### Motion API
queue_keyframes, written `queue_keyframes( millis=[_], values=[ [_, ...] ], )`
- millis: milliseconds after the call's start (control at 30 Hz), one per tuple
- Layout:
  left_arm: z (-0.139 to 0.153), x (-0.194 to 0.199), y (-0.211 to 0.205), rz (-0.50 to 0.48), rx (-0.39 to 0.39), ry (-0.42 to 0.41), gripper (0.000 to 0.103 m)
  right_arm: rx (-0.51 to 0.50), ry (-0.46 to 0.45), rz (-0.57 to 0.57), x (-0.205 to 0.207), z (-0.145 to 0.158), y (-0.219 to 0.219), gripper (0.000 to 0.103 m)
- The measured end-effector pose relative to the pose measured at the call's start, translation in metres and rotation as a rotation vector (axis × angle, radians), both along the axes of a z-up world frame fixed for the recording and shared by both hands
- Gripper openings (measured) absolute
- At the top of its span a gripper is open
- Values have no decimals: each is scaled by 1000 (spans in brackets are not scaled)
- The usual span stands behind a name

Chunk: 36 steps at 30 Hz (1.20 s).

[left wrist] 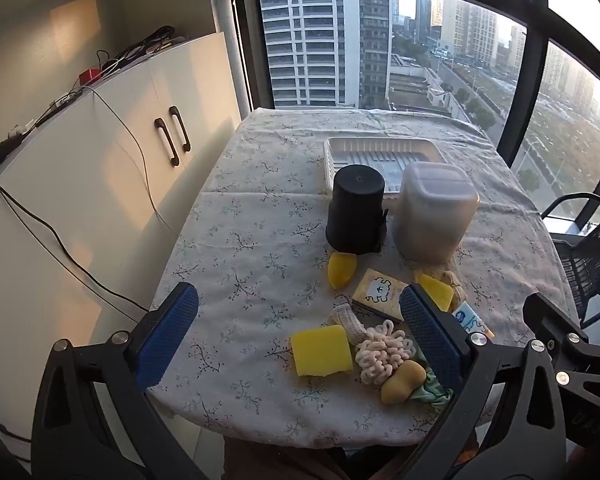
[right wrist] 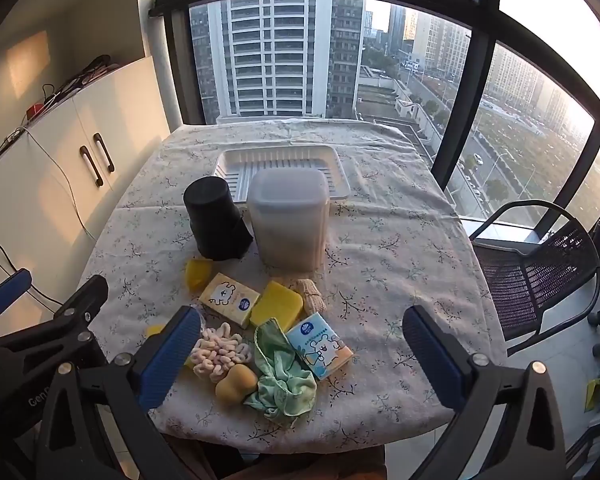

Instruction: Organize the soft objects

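Soft things lie clustered at the near edge of the floral tablecloth, ahead of both claws. Left gripper hangs above that edge with its blue pads spread wide and nothing between them; in its view a yellow sponge sits just below the midpoint, with a pale knitted scrubber and a tan gourd-shaped sponge closer to the right pad. Right gripper is likewise held apart and empty, and in its view the crumpled green cloth and a blue tissue pack lie between the pads, the scrubber and gourd sponge just beside the left pad. Farther back sit a yellow tissue pack, a second yellow sponge touching it, and a beige knitted piece. Behind these stand an upturned black cup and a frosted lidded container, with a white tray beyond them.
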<state>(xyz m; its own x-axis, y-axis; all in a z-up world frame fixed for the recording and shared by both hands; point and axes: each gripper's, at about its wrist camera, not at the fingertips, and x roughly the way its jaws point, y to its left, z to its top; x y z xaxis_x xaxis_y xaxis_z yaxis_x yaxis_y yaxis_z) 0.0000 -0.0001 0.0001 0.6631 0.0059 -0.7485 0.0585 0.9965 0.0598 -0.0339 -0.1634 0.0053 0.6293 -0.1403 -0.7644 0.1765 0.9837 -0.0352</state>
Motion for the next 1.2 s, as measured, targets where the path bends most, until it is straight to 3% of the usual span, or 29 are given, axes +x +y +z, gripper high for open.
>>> queue_keyframes(
  millis=[1200],
  values=[
    [-3,-1,-1,0,15,-13,103,-4,-6,1,-1,-5,1,103]
  ],
)
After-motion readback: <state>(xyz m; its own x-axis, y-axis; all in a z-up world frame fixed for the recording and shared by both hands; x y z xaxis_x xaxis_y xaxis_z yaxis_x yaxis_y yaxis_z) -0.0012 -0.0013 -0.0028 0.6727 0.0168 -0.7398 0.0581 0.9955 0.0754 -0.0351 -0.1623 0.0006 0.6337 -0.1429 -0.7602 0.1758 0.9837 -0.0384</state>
